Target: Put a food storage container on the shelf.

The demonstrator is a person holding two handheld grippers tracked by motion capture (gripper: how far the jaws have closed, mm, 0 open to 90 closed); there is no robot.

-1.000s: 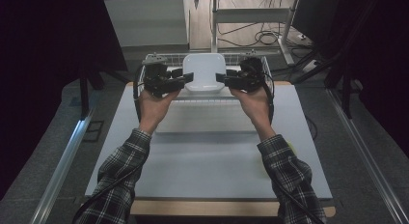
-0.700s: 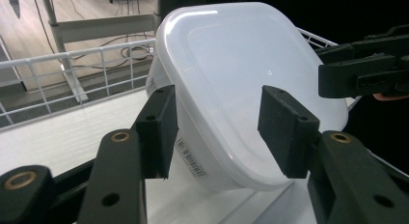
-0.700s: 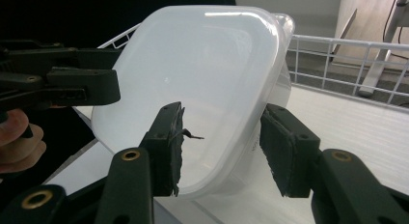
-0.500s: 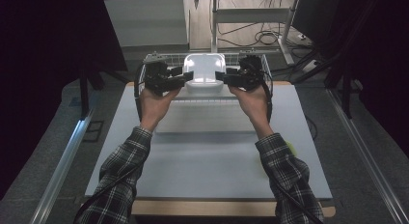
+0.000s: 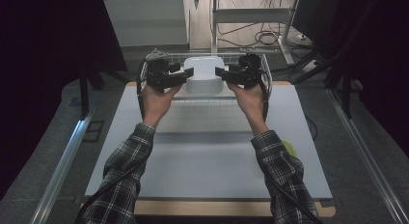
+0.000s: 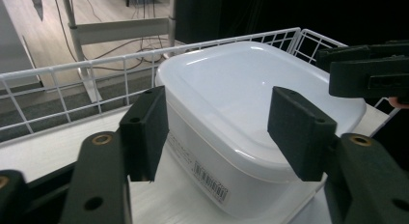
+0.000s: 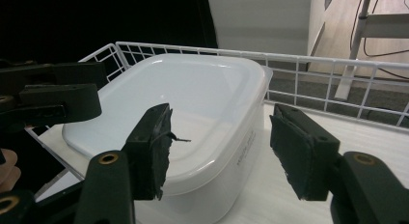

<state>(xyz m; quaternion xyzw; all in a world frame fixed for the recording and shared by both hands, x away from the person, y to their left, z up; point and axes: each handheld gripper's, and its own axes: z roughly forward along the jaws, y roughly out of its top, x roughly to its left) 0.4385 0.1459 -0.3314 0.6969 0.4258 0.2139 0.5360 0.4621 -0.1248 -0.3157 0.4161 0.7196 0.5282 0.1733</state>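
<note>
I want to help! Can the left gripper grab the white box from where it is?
Probably yes. The left gripper has its jaws open, just opened wider, around the near corner of the box, with nothing between them.

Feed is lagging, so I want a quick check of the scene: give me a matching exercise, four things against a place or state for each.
Things:
1. tub
2. basket
3. left gripper
4. right gripper

Places or states:
A. white wire, at the table's far edge
B. jaws open at the tub's right side
C. white, upside down inside the basket
D. jaws open at the tub's left side

Pairs: 1-C, 2-A, 3-D, 4-B. Both grippers' jaws have just been opening, pads off the tub.
</note>
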